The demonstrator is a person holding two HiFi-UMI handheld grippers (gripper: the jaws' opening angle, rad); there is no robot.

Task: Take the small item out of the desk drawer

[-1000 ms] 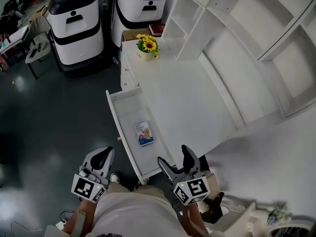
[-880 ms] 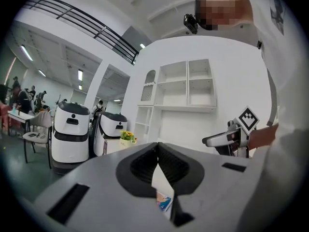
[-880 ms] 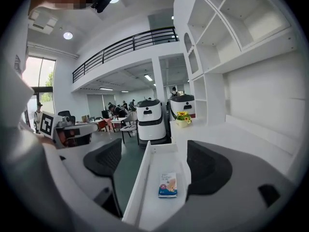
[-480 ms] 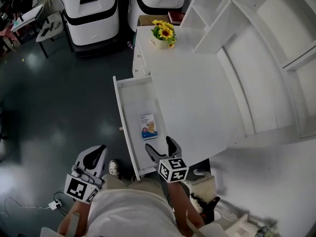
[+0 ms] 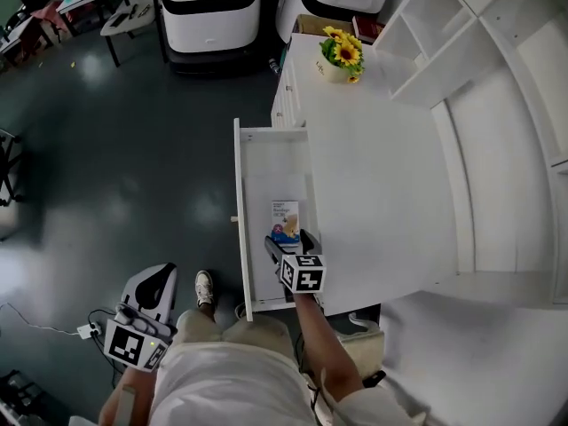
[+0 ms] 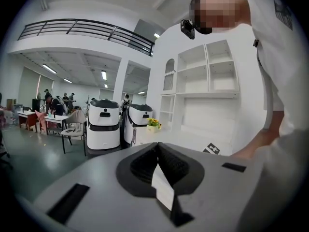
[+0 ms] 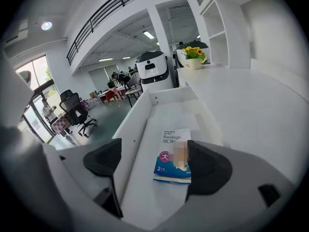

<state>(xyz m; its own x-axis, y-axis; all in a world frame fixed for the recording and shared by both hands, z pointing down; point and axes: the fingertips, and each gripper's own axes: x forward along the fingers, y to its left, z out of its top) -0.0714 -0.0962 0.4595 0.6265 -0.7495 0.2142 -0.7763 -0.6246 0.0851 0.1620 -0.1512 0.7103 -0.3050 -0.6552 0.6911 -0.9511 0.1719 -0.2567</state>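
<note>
White desk drawer, bandage box just beyond wide-spread right tongs; left tongs pressed together.

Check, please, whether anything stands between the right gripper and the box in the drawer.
Nothing visible does: the open right gripper hovers just short of the box, which lies uncovered on the drawer floor.

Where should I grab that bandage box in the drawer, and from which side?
Come straight down from above and pinch the box across its two long edges. It lies flat on the drawer floor, lengthwise, and the open right gripper hovers at its near end.
</note>
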